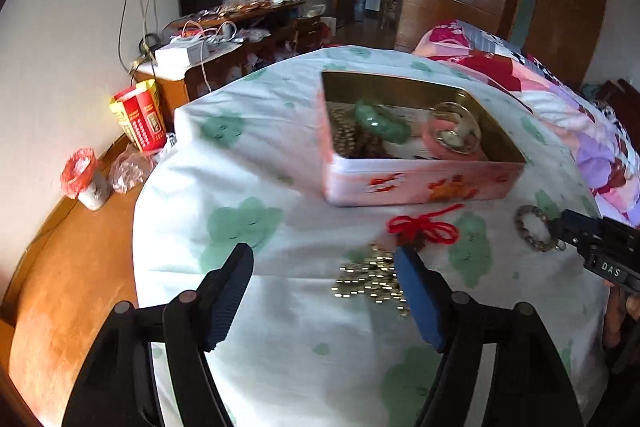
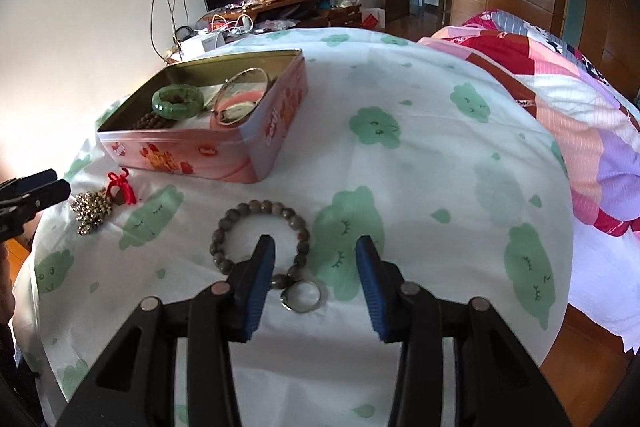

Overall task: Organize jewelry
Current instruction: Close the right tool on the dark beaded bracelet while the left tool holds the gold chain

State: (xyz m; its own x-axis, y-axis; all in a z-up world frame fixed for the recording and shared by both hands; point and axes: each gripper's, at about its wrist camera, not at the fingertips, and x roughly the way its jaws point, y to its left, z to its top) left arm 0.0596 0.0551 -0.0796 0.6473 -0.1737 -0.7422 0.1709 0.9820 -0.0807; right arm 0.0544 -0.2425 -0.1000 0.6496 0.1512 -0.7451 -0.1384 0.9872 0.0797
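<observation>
I hold two grippers over a white bedsheet [image 2: 420, 107] printed with green clouds. My left gripper [image 1: 324, 265] has its jaws wide apart and holds nothing; a heap of small gold beads [image 1: 370, 279] tied with a red cord knot [image 1: 424, 227] lies on the sheet just ahead, near my right-hand finger at about one o'clock. My right gripper [image 2: 316, 253] is also spread wide and grips nothing; a bracelet of grey-brown beads [image 2: 260, 239] lies flat under it, my left-hand finger over its near edge, with a silver ring [image 2: 302, 297] touching the bracelet at six o'clock. A pink tin box [image 2: 224, 151], lid off, sits at eleven o'clock from my right gripper. Inside it rest a green bangle [image 2: 176, 103], a round mirror compact [image 2: 240, 103] and dark beads [image 2: 154, 123].
</observation>
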